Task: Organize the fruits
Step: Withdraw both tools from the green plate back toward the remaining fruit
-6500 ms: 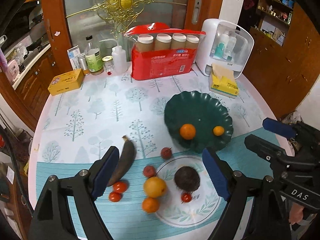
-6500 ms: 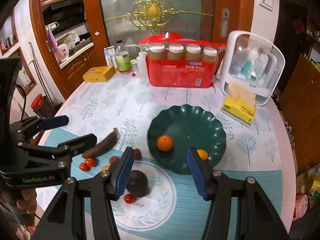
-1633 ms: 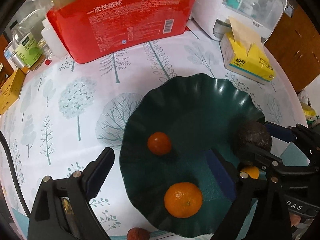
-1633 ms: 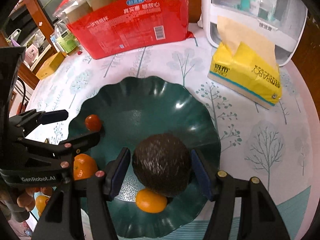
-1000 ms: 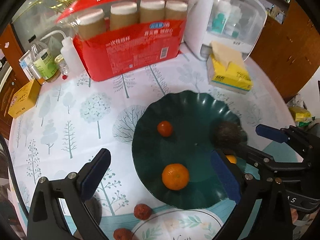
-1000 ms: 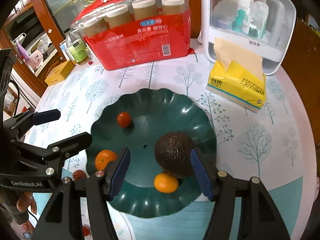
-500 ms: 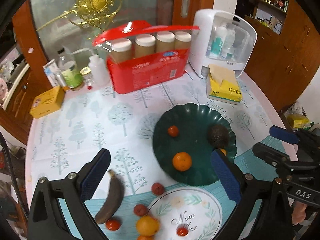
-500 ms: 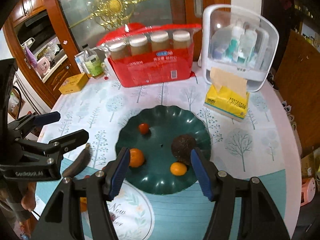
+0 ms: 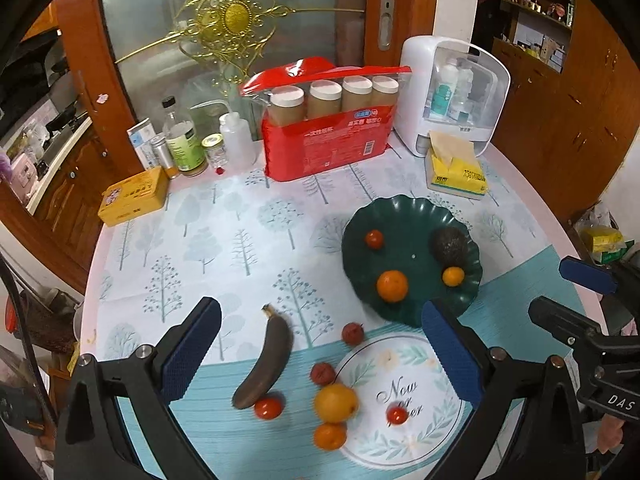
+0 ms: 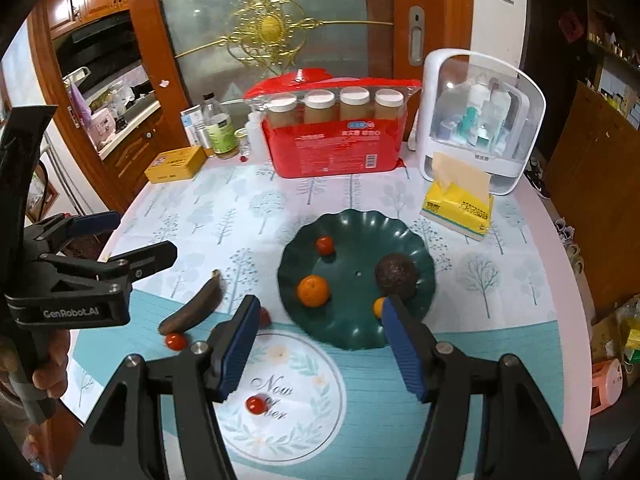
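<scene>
A dark green scalloped bowl [image 9: 436, 216] [image 10: 344, 332] holds an avocado [image 9: 449, 243] [image 10: 397, 273], an orange [image 9: 392, 286] [image 10: 313, 290], a small orange [image 9: 453, 276] and a tomato [image 9: 374, 239] [image 10: 324, 245]. On the cloth near me lie a dark banana [image 9: 266, 360] [image 10: 194, 309], two oranges [image 9: 335, 402], tomatoes [image 9: 269, 408] [image 10: 256, 404] and dark red lychees [image 9: 353, 333]. My left gripper [image 9: 320, 354] hangs open above the loose fruit. My right gripper [image 10: 322, 346] is open and empty, high above the bowl's near rim.
A white round mat [image 9: 404, 396] [image 10: 280, 392] lies under some fruit. At the back stand a red pack of paper cups [image 9: 328, 136], a white storage box [image 9: 452, 92], a yellow tissue pack [image 9: 456, 170], bottles [image 9: 180, 136] and a yellow tin [image 9: 134, 196].
Both grippers have pulled back and up from the bowl, so more of the table shows. The avocado stays in the bowl where the right gripper left it.
</scene>
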